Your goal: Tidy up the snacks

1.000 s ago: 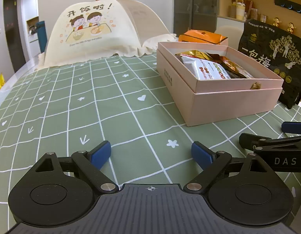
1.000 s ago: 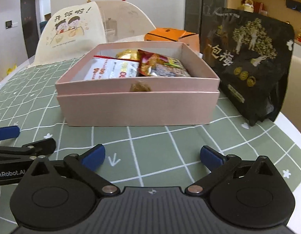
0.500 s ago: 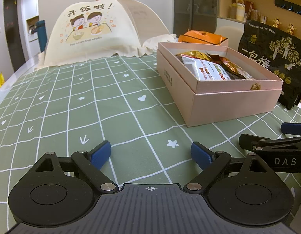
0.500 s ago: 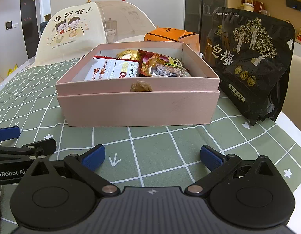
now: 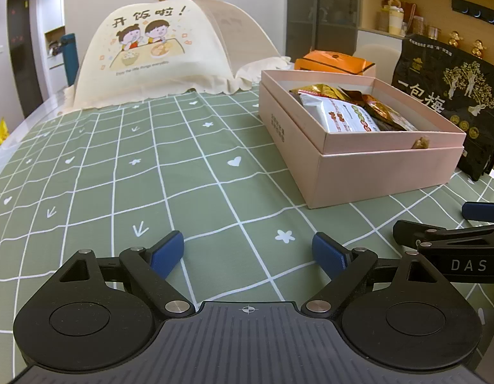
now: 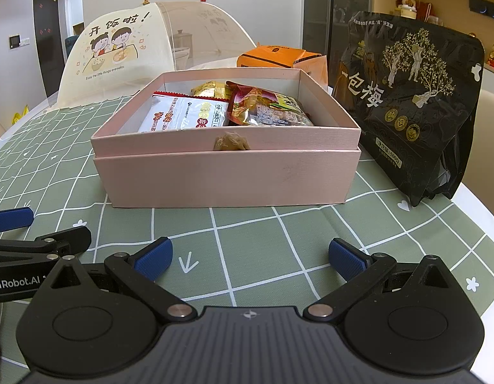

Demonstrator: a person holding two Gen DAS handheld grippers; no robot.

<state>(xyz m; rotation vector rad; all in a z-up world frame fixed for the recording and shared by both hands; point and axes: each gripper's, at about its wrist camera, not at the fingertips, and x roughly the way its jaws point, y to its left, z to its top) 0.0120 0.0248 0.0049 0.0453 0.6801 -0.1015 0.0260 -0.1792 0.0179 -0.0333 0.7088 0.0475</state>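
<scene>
Your left gripper (image 5: 247, 251) stands wide apart with nothing between its blue pads, low over the green grid-patterned tablecloth (image 5: 119, 172). Your right gripper (image 6: 250, 254) is likewise spread wide and holds nothing, just beside the left one.

The open pink cardboard box (image 6: 227, 176) sits straight ahead of the right gripper and ahead and to the right of the left one. Inside it lie a white snack packet (image 6: 186, 115), a red-and-green foil snack packet (image 6: 266, 108) overlapping it, and a gold foil packet (image 6: 211, 89) behind them. Judged from this, the box is the collecting place and is partly filled.

The large black stand-up pouch with gold tree print (image 6: 413, 102) stands upright ahead and to the right of the right gripper, just beside the box wall; whether it touches cannot be told. An orange carton (image 6: 278, 59) rests beyond the box. Both remain outside it, likely still to be placed.

A cream mesh food cover with a cartoon print (image 5: 157, 54) stands far ahead of the left gripper.

Hidden or unclear: the box floor under the packets, the small brown tuft (image 6: 231, 142) on the front rim, unidentifiable, and the pouch's right edge in the left view.
</scene>
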